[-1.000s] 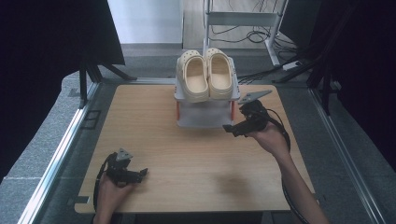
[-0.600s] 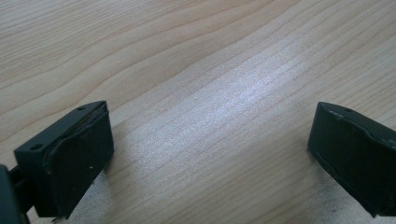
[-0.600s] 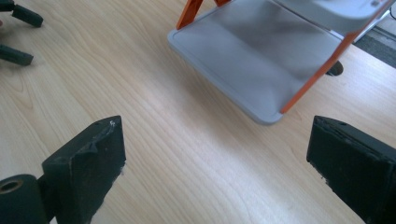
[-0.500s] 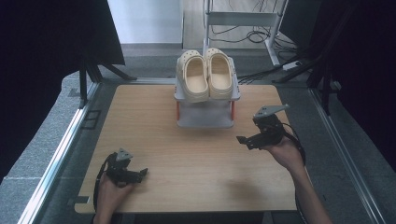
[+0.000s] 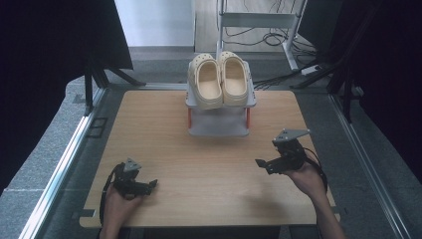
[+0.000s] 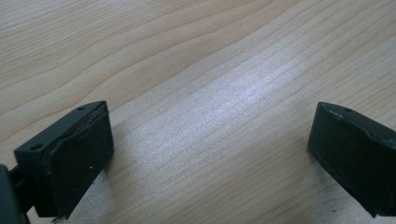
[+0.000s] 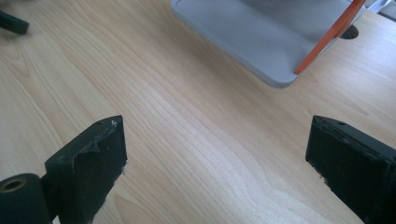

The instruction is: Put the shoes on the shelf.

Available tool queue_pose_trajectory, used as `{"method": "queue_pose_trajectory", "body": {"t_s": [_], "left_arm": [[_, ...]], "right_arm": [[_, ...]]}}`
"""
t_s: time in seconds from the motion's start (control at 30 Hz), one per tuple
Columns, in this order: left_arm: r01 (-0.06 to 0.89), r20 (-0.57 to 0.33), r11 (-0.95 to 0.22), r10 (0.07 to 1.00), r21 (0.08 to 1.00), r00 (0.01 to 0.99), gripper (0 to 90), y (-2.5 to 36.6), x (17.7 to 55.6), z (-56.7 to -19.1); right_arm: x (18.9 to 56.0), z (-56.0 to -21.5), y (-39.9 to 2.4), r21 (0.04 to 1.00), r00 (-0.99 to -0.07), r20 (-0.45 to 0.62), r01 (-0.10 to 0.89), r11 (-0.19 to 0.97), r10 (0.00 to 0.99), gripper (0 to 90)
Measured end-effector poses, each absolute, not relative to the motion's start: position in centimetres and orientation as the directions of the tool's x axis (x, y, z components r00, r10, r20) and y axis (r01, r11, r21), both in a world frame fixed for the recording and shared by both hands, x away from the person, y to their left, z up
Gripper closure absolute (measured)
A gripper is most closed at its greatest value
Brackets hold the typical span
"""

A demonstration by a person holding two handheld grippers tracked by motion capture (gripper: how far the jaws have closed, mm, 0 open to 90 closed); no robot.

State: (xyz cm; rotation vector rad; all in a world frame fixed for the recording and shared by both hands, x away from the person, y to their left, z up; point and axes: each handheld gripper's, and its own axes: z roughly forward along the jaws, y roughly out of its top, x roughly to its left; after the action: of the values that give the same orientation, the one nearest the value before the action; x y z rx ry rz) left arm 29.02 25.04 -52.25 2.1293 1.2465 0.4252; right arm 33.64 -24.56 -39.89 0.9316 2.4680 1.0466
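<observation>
Pair of cream clogs [image 5: 219, 79] on top shelf of grey rack [image 5: 219, 127] at desk [image 5: 164, 134] far edge centre, left gripper [image 5: 149, 184] near front-left corner, jaws wide apart, empty, right gripper [image 5: 261, 164] near right edge, jaws spread, empty, rack base ahead

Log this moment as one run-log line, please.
left gripper: open, empty | right gripper: open, empty | clogs: paired on rack top
</observation>
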Motion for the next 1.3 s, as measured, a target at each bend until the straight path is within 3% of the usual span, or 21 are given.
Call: {"method": "queue_pose_trajectory", "body": {"t_s": [1.3], "left_arm": [[0.662, -0.036, -0.356, 0.865, 0.660, 0.501, 0.1, 25.0, 29.0, -52.3]], "right_arm": [[32.0, -51.9, -24.2, 0.701, -0.714, 0.011, 0.505, 0.504, 0.700, 2.2]]}}
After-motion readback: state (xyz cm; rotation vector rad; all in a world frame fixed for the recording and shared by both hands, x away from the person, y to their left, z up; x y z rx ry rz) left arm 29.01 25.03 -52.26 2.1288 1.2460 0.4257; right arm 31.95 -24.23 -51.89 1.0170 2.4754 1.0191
